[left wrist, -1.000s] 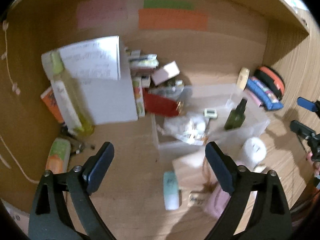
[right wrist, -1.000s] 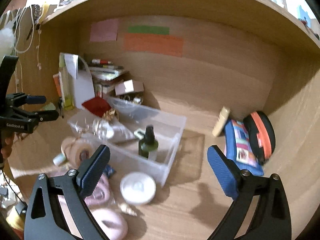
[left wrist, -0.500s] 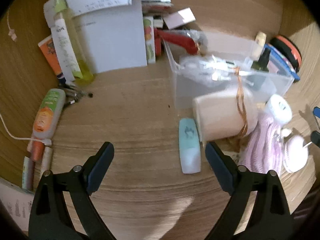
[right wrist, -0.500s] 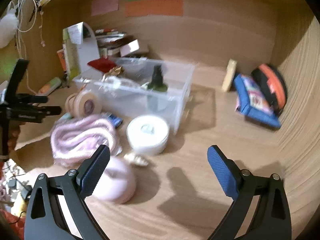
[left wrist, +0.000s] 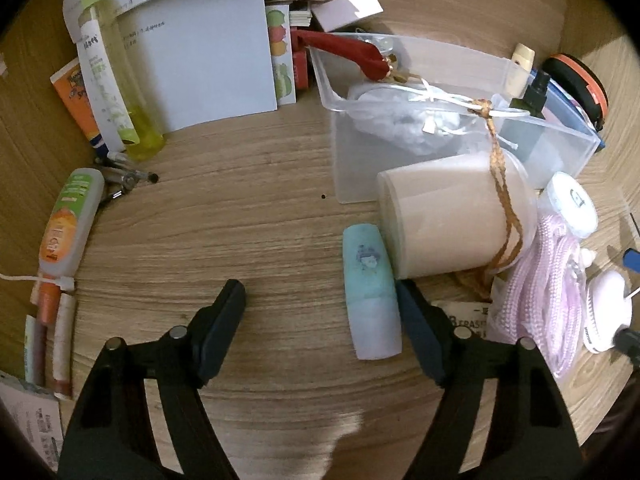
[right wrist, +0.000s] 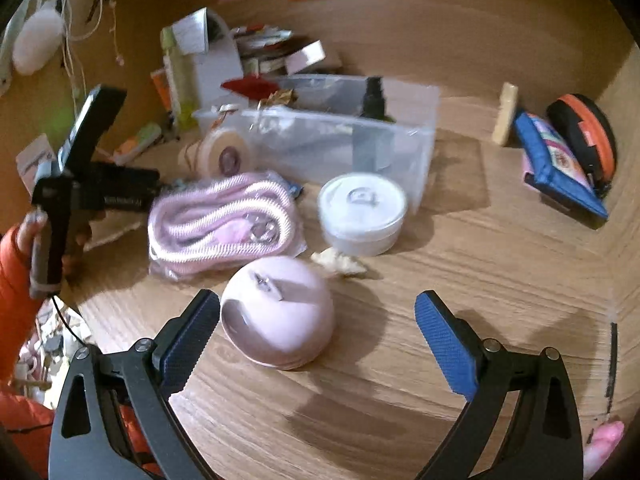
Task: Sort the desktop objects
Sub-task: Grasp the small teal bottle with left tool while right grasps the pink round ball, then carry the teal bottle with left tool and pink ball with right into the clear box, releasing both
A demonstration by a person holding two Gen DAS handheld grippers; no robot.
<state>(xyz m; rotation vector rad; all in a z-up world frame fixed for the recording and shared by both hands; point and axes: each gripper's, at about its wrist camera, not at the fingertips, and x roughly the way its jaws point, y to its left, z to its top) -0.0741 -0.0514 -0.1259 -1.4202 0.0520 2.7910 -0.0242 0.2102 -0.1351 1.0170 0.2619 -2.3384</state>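
My left gripper (left wrist: 320, 292) hovers low over the wooden desk, jaws closing. A pale teal tube (left wrist: 370, 292) lies flat between its fingers, close against the right finger (left wrist: 416, 332); the left finger stands well clear of it. A cream tape roll (left wrist: 444, 224) lies just beyond the tube. My right gripper (right wrist: 316, 308) is open, with a pink dome-shaped object (right wrist: 276, 320) by its left finger (right wrist: 188, 344). Behind the dome are a bagged pink rope (right wrist: 220, 220) and a white round tin (right wrist: 362, 212), then a clear plastic bin (right wrist: 320, 140).
A yellow-green bottle (left wrist: 120, 80), white paper (left wrist: 208, 52) and an orange-labelled tube (left wrist: 68, 224) crowd the left side. A blue pouch (right wrist: 556, 164) and an orange-black case (right wrist: 588, 136) lie at the right wall. A hand in an orange sleeve (right wrist: 16, 280) holds the other gripper.
Both grippers have come down toward the desk and tilted further downward. The left jaws have narrowed around the teal tube. The pink dome now sits by the right gripper's left finger.
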